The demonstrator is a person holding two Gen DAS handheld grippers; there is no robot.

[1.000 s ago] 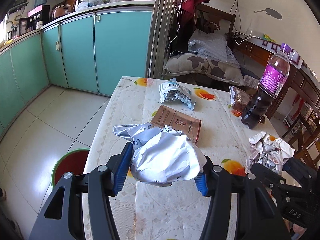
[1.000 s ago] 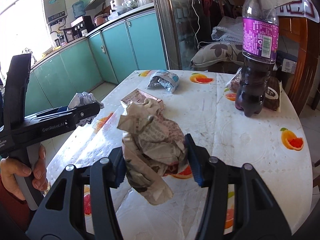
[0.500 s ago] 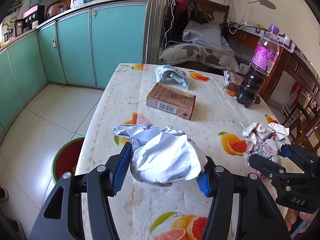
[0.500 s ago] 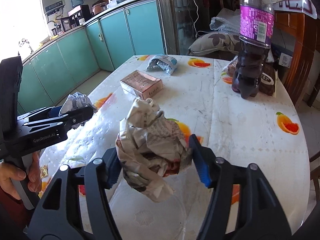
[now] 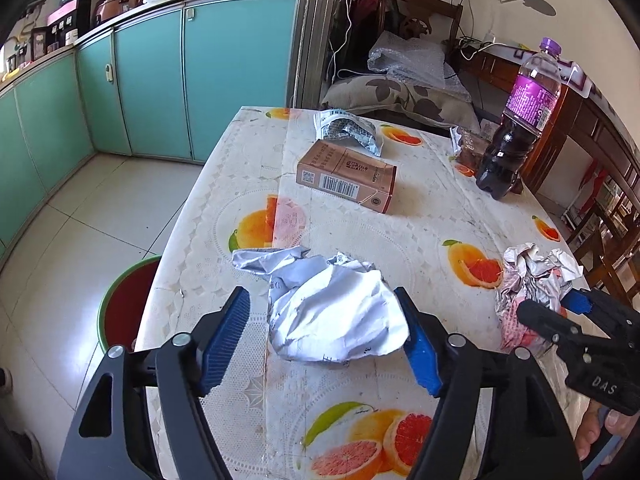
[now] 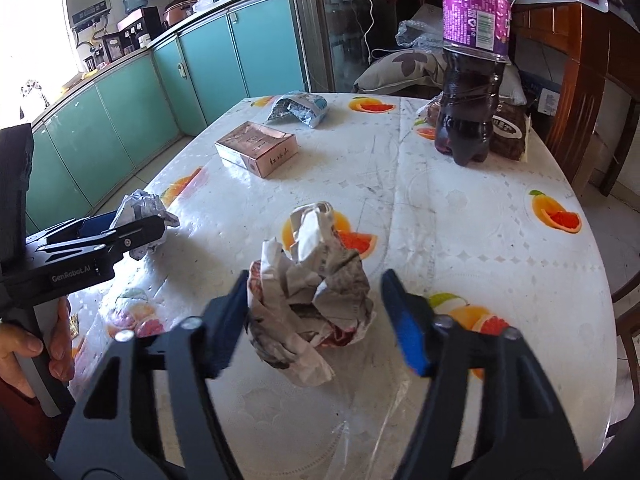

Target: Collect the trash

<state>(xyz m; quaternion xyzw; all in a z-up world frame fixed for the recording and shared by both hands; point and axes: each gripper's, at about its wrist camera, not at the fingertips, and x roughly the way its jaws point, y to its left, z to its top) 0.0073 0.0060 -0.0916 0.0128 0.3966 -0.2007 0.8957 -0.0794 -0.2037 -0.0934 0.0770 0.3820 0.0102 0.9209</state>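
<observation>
A crumpled white paper ball (image 5: 332,308) lies on the fruit-print tablecloth (image 5: 360,224) between the fingers of my left gripper (image 5: 326,316), which is open with a gap on its left side. A crumpled newspaper ball (image 6: 308,296) rests on the table between the fingers of my right gripper (image 6: 316,300), also open and clear of it on the right. Each gripper shows in the other view: the right one (image 5: 560,312) and the left one (image 6: 120,232). A brown carton (image 5: 346,180), a silver-blue wrapper (image 5: 348,132) and a brown snack bag (image 6: 508,132) lie farther off.
A purple-labelled bottle of dark drink (image 5: 516,128) stands at the far right of the table. A red bin with a green rim (image 5: 124,304) stands on the tiled floor left of the table. Teal cabinets (image 5: 160,76) line the left wall. Wooden chairs (image 5: 608,240) stand on the right.
Both grippers have opened and let go of their paper balls, which now rest on the table. Both grippers have drawn back toward the near end of the table.
</observation>
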